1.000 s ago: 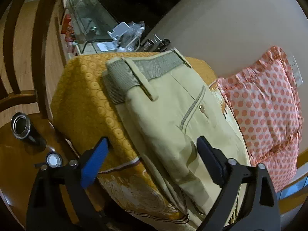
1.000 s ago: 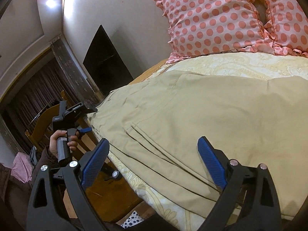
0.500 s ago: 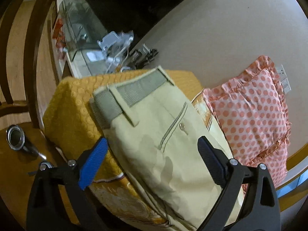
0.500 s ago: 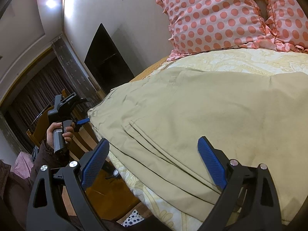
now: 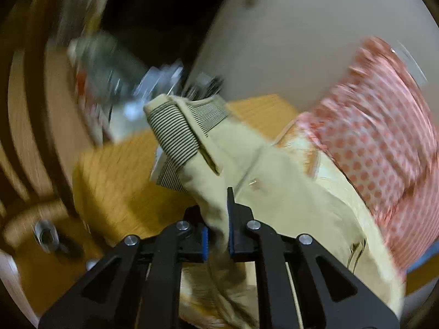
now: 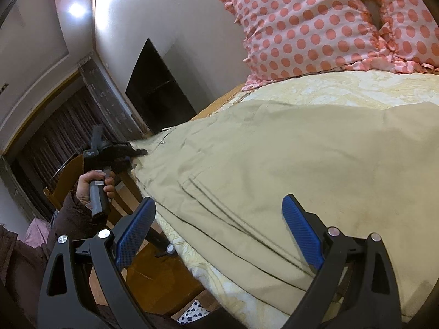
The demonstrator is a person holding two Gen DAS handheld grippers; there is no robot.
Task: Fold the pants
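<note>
Beige pants (image 5: 277, 192) lie across the bed, with the striped waistband lining (image 5: 175, 134) turned up at the far end. My left gripper (image 5: 218, 240) is shut on the near edge of the pants close to the waist, with cloth bunched between the blue pads. In the right wrist view the pants (image 6: 288, 164) spread over the cream bedsheet (image 6: 343, 87). My right gripper (image 6: 219, 235) is open just above the leg cloth and holds nothing. The left gripper (image 6: 134, 153) also shows there, at the pants' far end.
A pink polka-dot pillow (image 6: 329, 27) lies at the head of the bed. A yellow patterned cover (image 5: 115, 181) hangs over the bed's corner. A wooden chair (image 5: 30, 137) and a metal cup (image 5: 45, 235) are beside the bed. A cluttered glass table (image 5: 109, 65) is behind.
My left gripper has moved forward onto the pants and closed on their edge near the waist, lifting the cloth. The right gripper has stayed open over the leg.
</note>
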